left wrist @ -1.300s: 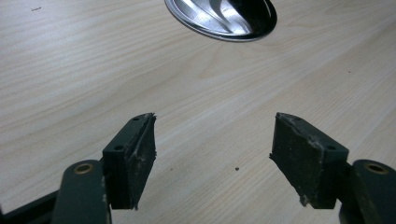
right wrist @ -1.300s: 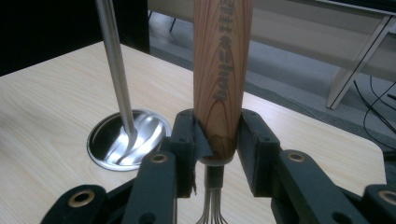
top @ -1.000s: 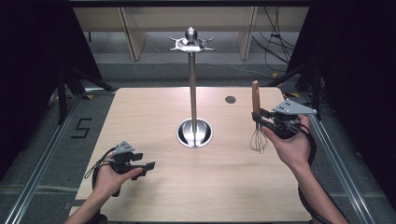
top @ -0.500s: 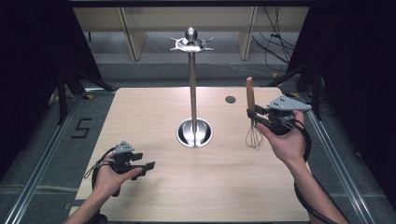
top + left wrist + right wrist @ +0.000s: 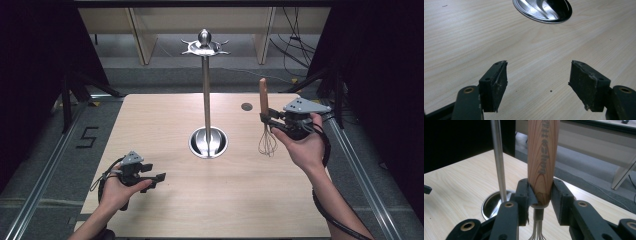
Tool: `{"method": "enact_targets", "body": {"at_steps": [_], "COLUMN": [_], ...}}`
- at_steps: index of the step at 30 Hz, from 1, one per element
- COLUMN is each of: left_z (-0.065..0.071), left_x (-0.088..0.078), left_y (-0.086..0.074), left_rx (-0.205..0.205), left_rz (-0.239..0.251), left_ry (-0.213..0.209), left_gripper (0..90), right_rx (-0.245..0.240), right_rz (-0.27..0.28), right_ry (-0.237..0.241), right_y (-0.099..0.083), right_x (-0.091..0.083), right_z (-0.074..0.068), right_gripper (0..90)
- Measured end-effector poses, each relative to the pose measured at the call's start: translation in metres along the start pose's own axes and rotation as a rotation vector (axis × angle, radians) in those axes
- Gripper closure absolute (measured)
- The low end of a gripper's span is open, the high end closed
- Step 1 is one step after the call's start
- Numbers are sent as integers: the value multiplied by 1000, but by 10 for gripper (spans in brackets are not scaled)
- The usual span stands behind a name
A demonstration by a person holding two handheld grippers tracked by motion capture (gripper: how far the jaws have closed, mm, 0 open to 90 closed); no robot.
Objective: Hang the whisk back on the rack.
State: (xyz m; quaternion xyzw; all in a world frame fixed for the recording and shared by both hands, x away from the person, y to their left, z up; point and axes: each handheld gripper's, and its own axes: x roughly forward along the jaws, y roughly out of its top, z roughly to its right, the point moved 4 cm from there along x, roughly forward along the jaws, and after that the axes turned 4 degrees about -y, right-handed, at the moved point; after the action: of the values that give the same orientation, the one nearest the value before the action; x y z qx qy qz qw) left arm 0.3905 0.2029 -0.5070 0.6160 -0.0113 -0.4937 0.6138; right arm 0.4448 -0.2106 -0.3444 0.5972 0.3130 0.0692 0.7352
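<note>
The right gripper point(image 5: 267, 121) holds a whisk point(image 5: 265, 120) up over the table point(image 5: 165, 115).

The two black fingers point(image 5: 524, 195) of the right gripper pinch the bottom end of the whisk's wooden handle, one finger on each side. The handle stands straight up above the fingers, and the thin wires hang down below them, in the air and not touching the table. A little way past the fingers stands a shiny metal stand point(image 5: 206, 100) with a tall thin pole and a round base. The left gripper point(image 5: 155, 178) sits low over the near side of the table, far from the whisk. Its two fingers point(image 5: 495, 82) are spread wide, with bare wood between them. The round base of the stand lies out in front of those fingers.
</note>
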Motion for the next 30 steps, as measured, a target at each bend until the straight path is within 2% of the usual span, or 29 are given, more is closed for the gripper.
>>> {"method": "enact_targets", "body": {"at_steps": [1,2,3,4,5,6,7,9,10,12,13,14,15,16,17,20,23,24,25,27,30], "left_z": [0,0,0,-1,-1,-1,-1,-1,-1,0,0,0,0,-1,-1,0,0,-1,-1,-1,-1], "left_x": [0,0,0,-1,-1,-1,-1,-1,-1,0,0,0,0,-1,-1,0,0,-1,-1,-1,-1], "left_y": [0,0,0,0,0,0,0,0,0,0,0,0,0,0,0,0,0,0,0,0,0], "left_rx": [0,-1,-1,4,4,3,3,3,3,1,1,-9,-5,4,4,-3,-2,2,2,1,7], "left_rz": [0,1,1,-6,-6,-5,-5,-5,-5,-3,-3,8,3,-5,-5,0,0,-4,-4,-5,-6], "left_ry": [0,0,0,2,2,2,2,1,1,1,1,-1,0,1,1,0,0,1,1,1,0], "left_gripper": [297,297,296,297,297,297,297,297,297,297,297,297,297,297,297,297,297,297,297,297,297], "right_rx": [0,8,6,-15,-15,11,-1,-6,7,-5,-5,7,9,-6,8,-7,5,-8,-1,-17,2], "right_rz": [0,-12,0,1,1,5,-3,5,4,28,28,5,33,26,21,22,29,28,34,33,17], "right_ry": [0,28,18,29,29,36,48,45,50,50,50,66,54,60,66,77,77,92,98,90,98], "right_y": [0,1,2,2,2,3,4,4,4,6,6,6,7,8,9,12,14,15,16,18,19], "right_x": [0,1,2,3,3,4,3,4,4,7,7,6,8,8,7,8,10,11,12,12,13], "right_z": [0,-1,0,1,1,0,1,2,1,2,2,1,1,3,1,2,1,1,0,1,-1], "right_gripper": [696,696,696,696,696,696,696,696,696,696,696,696,696,696,696,696,696,696,696,696,696]}}
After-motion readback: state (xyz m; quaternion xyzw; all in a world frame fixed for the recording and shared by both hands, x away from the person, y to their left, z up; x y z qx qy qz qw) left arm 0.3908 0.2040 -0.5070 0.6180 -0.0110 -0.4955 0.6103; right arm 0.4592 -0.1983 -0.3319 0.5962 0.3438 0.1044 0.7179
